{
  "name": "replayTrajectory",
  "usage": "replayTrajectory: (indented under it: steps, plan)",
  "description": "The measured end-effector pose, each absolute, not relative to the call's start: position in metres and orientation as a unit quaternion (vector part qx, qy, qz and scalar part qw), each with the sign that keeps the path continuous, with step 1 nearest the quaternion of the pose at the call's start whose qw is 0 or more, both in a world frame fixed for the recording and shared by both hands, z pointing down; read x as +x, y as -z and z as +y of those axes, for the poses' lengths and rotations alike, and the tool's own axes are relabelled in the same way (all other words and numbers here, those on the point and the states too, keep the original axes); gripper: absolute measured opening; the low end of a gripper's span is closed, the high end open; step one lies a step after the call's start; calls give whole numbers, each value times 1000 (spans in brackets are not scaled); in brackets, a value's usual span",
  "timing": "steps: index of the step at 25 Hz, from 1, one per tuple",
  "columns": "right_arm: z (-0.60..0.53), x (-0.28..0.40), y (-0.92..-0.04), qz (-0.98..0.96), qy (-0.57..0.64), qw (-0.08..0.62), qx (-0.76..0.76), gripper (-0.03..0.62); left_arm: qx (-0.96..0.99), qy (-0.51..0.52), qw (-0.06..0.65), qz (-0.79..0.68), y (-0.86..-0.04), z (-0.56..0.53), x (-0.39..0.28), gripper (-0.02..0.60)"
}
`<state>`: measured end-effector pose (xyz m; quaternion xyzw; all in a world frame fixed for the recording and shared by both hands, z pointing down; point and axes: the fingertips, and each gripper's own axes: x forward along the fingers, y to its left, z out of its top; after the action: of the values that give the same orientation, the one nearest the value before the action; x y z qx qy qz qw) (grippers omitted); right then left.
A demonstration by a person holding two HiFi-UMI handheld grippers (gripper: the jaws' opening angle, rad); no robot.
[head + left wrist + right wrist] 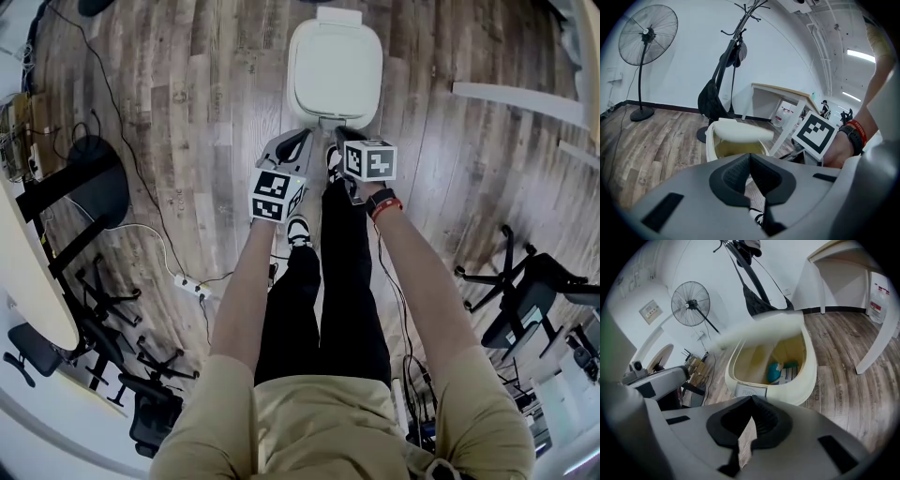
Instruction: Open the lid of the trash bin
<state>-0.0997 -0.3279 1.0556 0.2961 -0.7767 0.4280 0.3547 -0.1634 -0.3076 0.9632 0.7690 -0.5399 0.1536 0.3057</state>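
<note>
Arms outstretched, left gripper and right gripper face apparently ajar lid.

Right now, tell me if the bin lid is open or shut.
Partly open: the lid is raised off the rim of the bin, and blue litter shows inside.

- The left gripper is held out ahead of the body on a bare, nearly straight left forearm. Its jaws are pressed together at the tips with nothing between them.
- The right gripper hangs just beside it on the right, jaws likewise closed and empty.
- The right wrist wears a dark watch and a red band.
- The right leg reaches farther forward than the left leg.
</note>
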Motion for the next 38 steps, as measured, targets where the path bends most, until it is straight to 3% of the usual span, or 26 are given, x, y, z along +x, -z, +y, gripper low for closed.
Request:
replayTrajectory:
  steps: [13,20,38]
  plan:
    - [-326,-100,-1058,-778,-420,365,291,11,767,-159,310,-538,-963,-305,-167,23]
    - [-335,-101,-1043,-735,-491,343,318,11,765,-164,315,-537,-949,-302,-167,23]
    - [-329,-79,-887,-765,-429,360,319,11,751,-159,313,-560,-813,-304,-173,23]
